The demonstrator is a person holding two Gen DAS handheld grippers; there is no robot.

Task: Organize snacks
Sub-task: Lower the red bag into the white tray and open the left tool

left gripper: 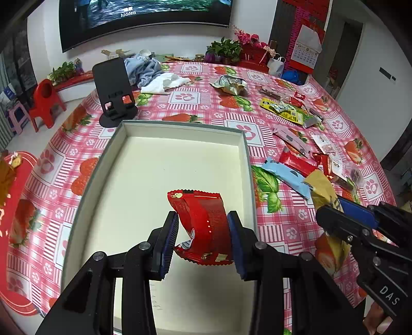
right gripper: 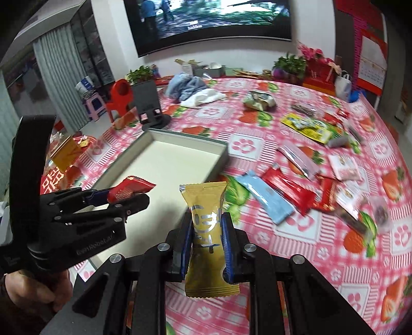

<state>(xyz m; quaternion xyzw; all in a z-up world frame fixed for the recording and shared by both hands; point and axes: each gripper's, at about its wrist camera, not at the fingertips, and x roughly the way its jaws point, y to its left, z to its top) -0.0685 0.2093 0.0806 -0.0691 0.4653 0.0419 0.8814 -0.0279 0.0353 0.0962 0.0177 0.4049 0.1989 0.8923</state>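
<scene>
the left gripper (left gripper: 203, 238) jaws hold a red snack packet (left gripper: 203, 219) above the white box (left gripper: 180, 134), the right gripper (right gripper: 207, 244) jaws clamp a gold snack packet (right gripper: 206, 221) beside it over the tabletop (right gripper: 296, 247), so release each low inside the walls

Right-side snack packets (right gripper: 355, 203) smear with blur; the television (left gripper: 144, 20) is cut off at the top

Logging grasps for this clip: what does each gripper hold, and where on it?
Left gripper pinches the red packet across its lower half. Right gripper pinches the gold packet across its middle.
</scene>
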